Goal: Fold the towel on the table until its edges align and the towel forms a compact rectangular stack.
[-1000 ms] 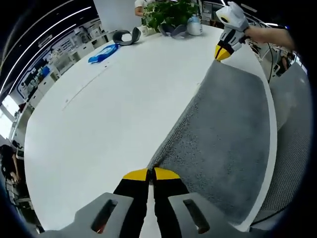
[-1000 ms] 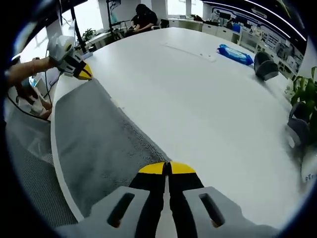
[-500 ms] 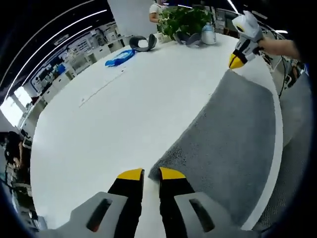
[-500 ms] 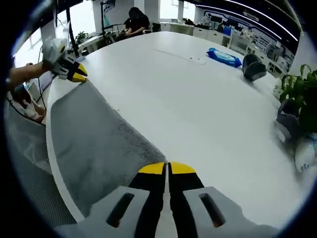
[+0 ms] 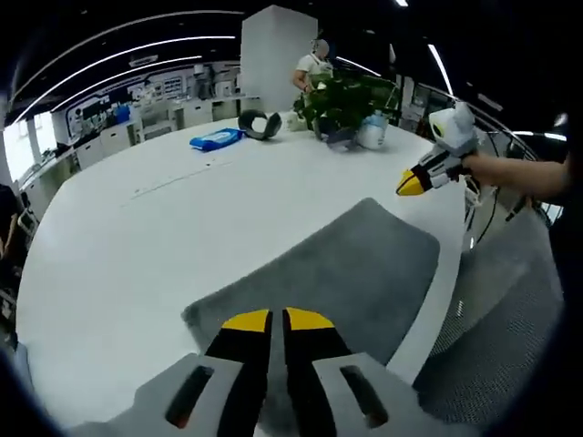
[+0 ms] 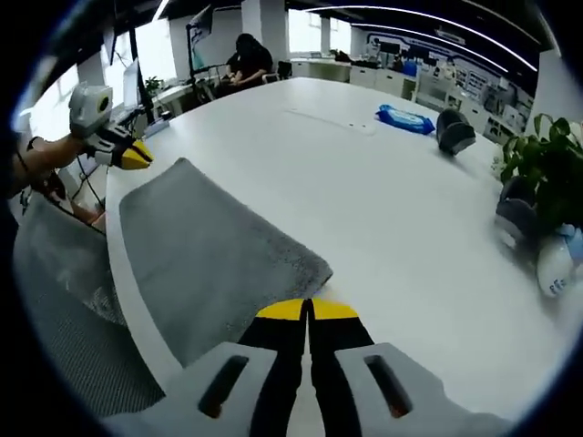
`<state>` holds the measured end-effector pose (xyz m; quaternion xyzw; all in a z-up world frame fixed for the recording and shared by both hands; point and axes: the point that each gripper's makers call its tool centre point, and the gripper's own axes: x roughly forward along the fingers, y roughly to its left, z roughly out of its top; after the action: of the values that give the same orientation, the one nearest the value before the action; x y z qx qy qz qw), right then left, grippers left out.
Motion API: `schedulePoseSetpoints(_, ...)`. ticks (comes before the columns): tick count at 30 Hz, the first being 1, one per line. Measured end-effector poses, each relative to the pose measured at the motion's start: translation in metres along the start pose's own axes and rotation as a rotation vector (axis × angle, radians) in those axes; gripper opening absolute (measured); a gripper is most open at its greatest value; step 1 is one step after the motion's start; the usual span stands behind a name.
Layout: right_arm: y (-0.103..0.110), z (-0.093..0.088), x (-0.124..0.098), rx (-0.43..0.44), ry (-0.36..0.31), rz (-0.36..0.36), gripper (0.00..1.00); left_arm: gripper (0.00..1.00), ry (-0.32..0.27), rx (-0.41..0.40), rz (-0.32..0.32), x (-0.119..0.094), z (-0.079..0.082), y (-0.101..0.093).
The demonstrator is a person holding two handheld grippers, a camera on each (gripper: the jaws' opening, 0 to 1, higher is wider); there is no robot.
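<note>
Lying flat near the white surface's (image 5: 137, 237) edge, the grey towel (image 5: 337, 273) awaits its next fold, so both narrow-shut, empty tools, left tool (image 5: 271, 320) and right tool (image 6: 307, 310), should regrip matching corners evenly.

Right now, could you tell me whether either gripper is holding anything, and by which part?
Nothing is held: the left gripper and right gripper are shut and clear of the towel.

Blue packet (image 5: 216, 139), potted plant (image 5: 343, 97), seated person (image 6: 247, 56), white bottle (image 6: 553, 264)
</note>
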<state>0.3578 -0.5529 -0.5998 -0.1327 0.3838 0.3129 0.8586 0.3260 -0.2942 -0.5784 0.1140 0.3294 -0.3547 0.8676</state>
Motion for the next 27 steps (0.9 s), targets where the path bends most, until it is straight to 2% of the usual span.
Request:
schedulePoseSetpoints(2,0.004,0.009,0.003,-0.016,-0.003,0.015,0.00,0.02,0.019,0.070,-0.082,0.009,0.004,-0.025)
schedulePoseSetpoints(5,0.016,0.021,0.013,-0.119,0.035,0.077,0.00,0.02,0.032,0.166,-0.164,0.021,0.011,-0.055)
schedulePoseSetpoints(6,0.020,0.024,0.017,-0.156,0.038,0.102,0.00,0.02,0.035,0.187,-0.227,0.026,0.014,-0.072)
schedulePoseSetpoints(8,0.034,0.028,0.026,-0.173,0.058,0.179,0.00,0.02,0.057,0.223,-0.295,0.036,0.018,-0.097)
schedulePoseSetpoints(9,0.046,0.029,0.030,-0.193,0.070,0.233,0.00,0.02,0.070,0.266,-0.305,0.041,0.019,-0.104)
schedulePoseSetpoints(11,0.053,0.028,0.036,-0.278,0.104,0.256,0.00,0.02,0.105,0.406,-0.295,0.054,0.020,-0.118)
schedulePoseSetpoints(13,0.059,0.022,0.042,-0.370,0.177,0.272,0.00,0.02,0.124,0.469,-0.311,0.066,0.020,-0.133)
schedulePoseSetpoints(16,0.072,0.019,0.052,-0.465,0.229,0.318,0.00,0.01,0.129,0.500,-0.361,0.079,0.017,-0.160)
schedulePoseSetpoints(19,0.088,0.017,0.058,-0.546,0.252,0.371,0.00,0.01,0.132,0.532,-0.361,0.093,0.015,-0.179)
schedulePoseSetpoints(24,0.109,0.012,0.064,-0.613,0.276,0.433,0.00,0.01,0.099,0.538,-0.360,0.105,0.015,-0.197)
schedulePoseSetpoints(26,0.118,0.010,0.067,-0.627,0.279,0.459,0.00,0.01,0.101,0.543,-0.354,0.108,0.012,-0.199)
schedulePoseSetpoints(27,0.121,0.005,0.068,-0.670,0.288,0.483,0.00,0.01,0.111,0.561,-0.335,0.111,0.008,-0.197)
